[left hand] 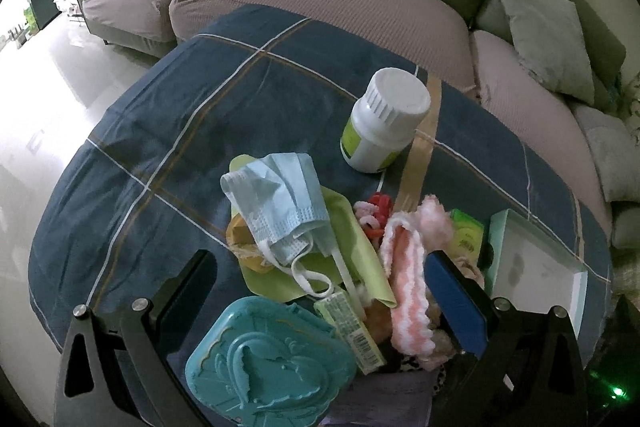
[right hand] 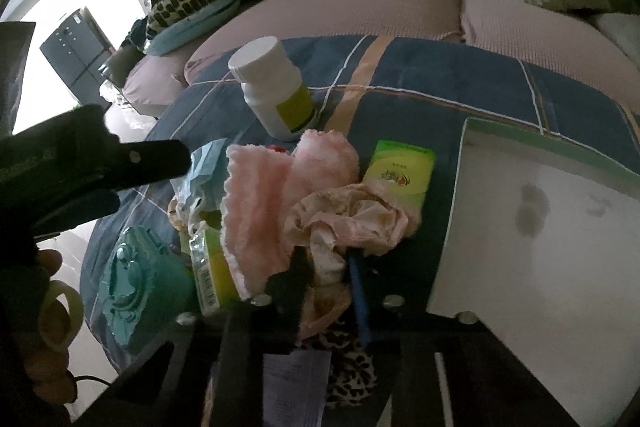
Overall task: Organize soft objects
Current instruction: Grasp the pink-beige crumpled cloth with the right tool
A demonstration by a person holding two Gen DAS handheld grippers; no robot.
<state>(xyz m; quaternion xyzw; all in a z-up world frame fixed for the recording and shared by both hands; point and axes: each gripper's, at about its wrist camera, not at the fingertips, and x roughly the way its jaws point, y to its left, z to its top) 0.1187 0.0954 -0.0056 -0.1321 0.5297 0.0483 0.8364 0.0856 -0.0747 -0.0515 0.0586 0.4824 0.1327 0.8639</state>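
Observation:
A pile of soft things lies on the blue checked tablecloth (left hand: 180, 131). It holds a light blue face mask (left hand: 280, 203), a fluffy pink towel (left hand: 404, 267) and a crumpled pale pink cloth (right hand: 352, 215). My right gripper (right hand: 326, 267) is shut on the lower edge of that pale cloth, beside the pink towel (right hand: 260, 203). My left gripper (left hand: 320, 287) stands open over the near side of the pile, with a teal case (left hand: 268, 355) and a green packet (left hand: 352, 327) between its fingers and nothing pinched. Red and pink hair ties (left hand: 376, 211) peek out behind the towel.
An open white box (right hand: 540, 227) sits at the right of the pile. A white bottle (left hand: 384, 119) stands behind it and a small green carton (right hand: 400, 171) lies beside the cloth. A sofa (left hand: 320, 7) with cushions curves around the far side. A hand (right hand: 48, 307) shows at lower left.

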